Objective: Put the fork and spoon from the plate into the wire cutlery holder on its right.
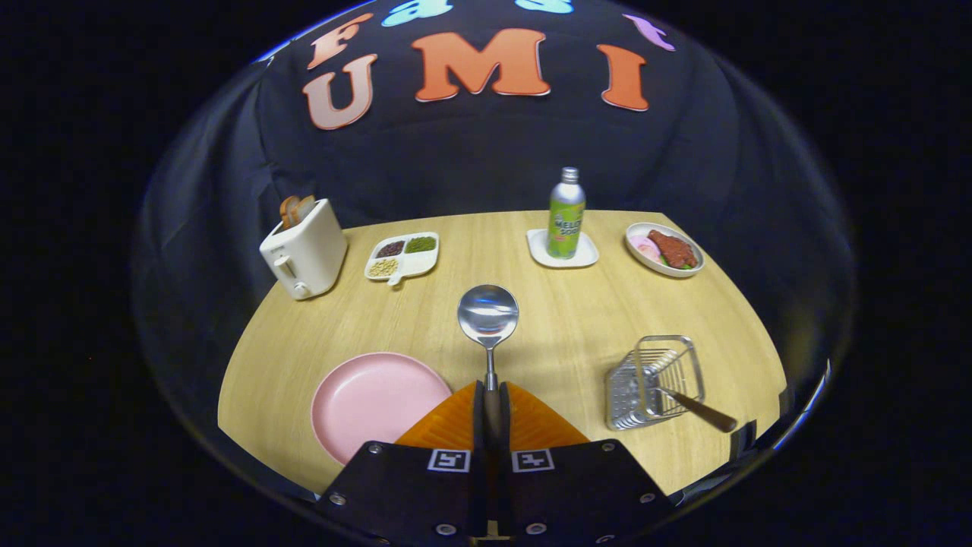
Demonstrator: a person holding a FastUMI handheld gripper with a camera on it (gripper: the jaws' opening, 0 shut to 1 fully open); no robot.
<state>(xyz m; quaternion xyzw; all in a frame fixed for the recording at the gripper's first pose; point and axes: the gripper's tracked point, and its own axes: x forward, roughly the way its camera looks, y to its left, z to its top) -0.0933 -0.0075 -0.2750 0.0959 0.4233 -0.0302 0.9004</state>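
My gripper (491, 406) is shut on the spoon (488, 315), both fingers pressing its brown handle. The shiny bowl of the spoon sticks out ahead of the fingers, held above the wooden table (562, 319). The pink plate (376, 403) lies just left of the fingers with nothing on it. The wire cutlery holder (654, 380) stands to the right of the fingers. A utensil with a brown handle (699, 410) leans in the holder, its handle pointing out to the right; its head is hidden among the wires.
Along the far side of the table stand a cream toaster (305, 249) with bread, a divided white dish (402, 257) of beans, a green bottle (566, 216) on a white coaster, and an oval plate of food (665, 249). The table edge runs close behind the holder.
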